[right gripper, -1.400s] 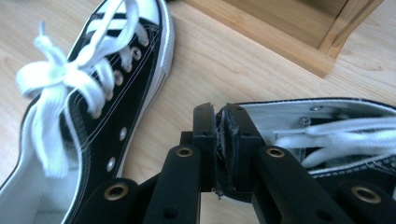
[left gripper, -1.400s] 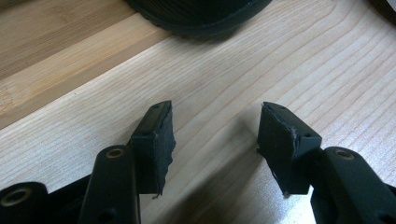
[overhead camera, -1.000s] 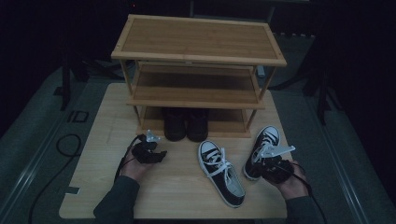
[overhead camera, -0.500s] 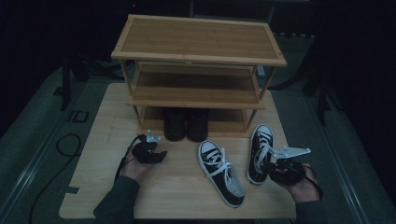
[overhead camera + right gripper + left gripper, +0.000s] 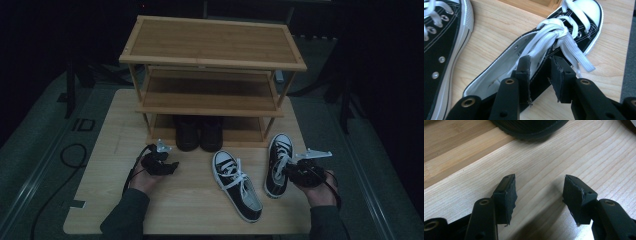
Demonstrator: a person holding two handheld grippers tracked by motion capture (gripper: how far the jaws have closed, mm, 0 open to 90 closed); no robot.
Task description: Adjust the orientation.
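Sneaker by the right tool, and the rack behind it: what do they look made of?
The sneaker looks like black canvas, matte, with visible stitching, metal eyelets, flat white laces and a smooth white toe cap, probably rubber. The rack looks like light wood or bamboo, with lengthwise grain on its shelves and a smooth, low-sheen finish.
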